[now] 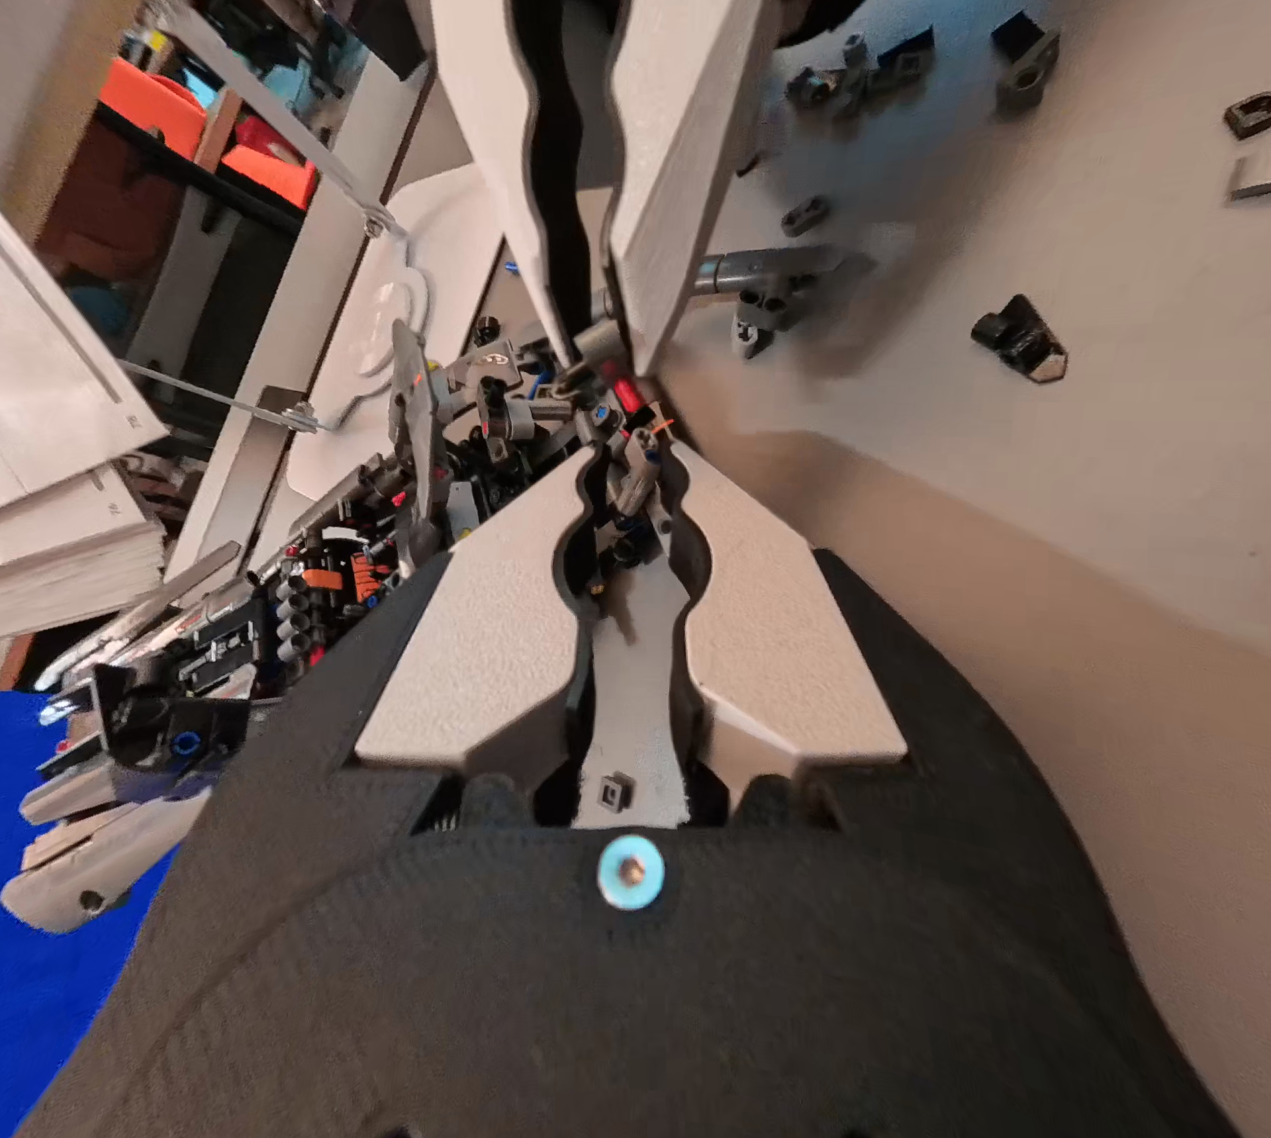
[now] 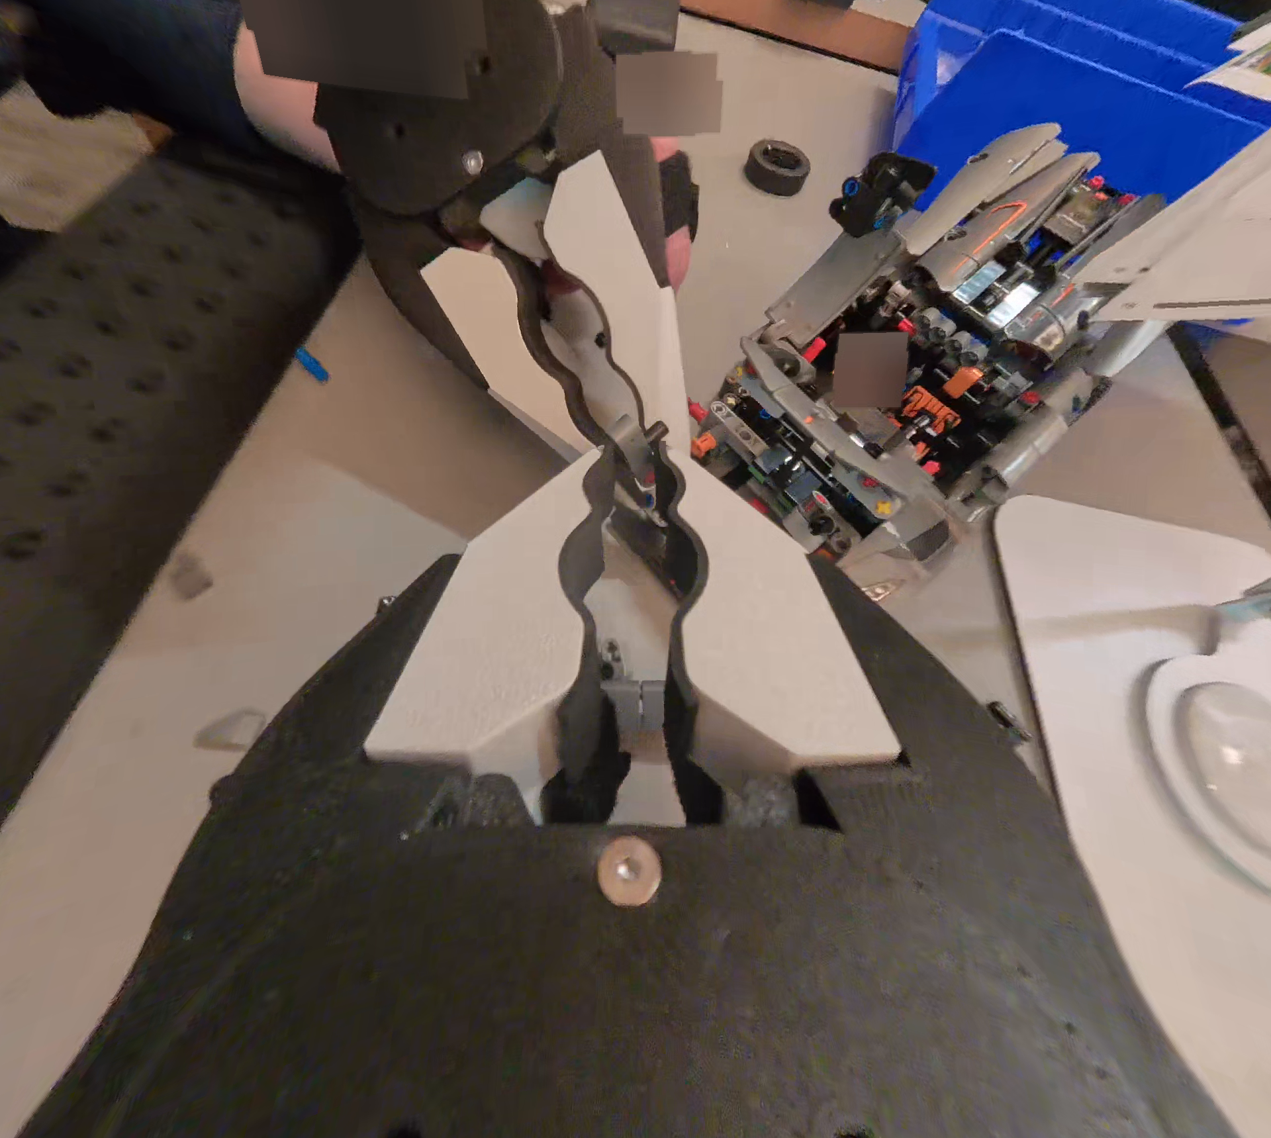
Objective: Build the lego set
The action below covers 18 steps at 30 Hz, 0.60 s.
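Both grippers meeting tip to tip over a small grey Lego Technic sub-assembly with pins (image 2: 636, 472), held up off the pale grey tabletop (image 2: 330, 555). Left gripper (image 2: 629, 438) pinched narrow on its far end, right gripper (image 2: 636, 486) pinched narrow on the near end, probably so one steadies while the other presses a piece home. Big half-built grey Lego vehicle with orange and red bits (image 2: 894, 390) sitting just beside, near enough for the next attach step. Loose dark pieces (image 1: 1018, 338) scattered on the table, well apart. Blue plastic bin (image 2: 1073, 73) behind the model; contents hidden, can't tell. Clear dome-shaped tray (image 2: 1210, 782) to the right, looks empty from here.
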Available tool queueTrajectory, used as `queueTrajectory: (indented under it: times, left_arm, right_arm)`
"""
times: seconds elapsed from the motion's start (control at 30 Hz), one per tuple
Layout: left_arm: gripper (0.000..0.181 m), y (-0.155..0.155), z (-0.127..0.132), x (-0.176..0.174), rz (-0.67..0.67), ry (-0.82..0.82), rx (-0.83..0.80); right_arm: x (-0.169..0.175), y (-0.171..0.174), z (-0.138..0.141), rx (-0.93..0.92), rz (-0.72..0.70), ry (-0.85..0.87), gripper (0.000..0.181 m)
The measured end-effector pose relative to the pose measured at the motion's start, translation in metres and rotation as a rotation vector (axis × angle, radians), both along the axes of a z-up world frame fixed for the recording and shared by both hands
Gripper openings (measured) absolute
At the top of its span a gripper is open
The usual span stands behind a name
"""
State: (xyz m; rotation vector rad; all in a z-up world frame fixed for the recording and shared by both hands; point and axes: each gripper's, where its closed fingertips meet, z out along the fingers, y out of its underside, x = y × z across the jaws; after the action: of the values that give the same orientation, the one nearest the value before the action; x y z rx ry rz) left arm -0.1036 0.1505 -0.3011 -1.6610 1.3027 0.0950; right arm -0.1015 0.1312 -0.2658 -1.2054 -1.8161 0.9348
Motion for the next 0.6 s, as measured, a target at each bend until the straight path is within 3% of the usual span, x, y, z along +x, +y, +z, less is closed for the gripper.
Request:
queueTrajectory:
  times: [0.1, 0.33, 0.6]
  left_arm:
    - [0.010, 0.001, 0.000, 0.000, 0.008, 0.016, 0.004]
    - [0.012, 0.001, -0.001, 0.000, 0.008, -0.004, -0.015]
    - [0.017, 0.001, -0.008, -0.001, 0.005, 0.014, -0.040]
  right_arm:
    - [0.001, -0.001, 0.005, -0.091, 0.013, 0.009, 0.008]
    - [0.001, 0.007, 0.005, -0.108, -0.011, 0.017, 0.008]
    - [0.000, 0.011, -0.029, 0.338, -0.024, -0.091, 0.008]
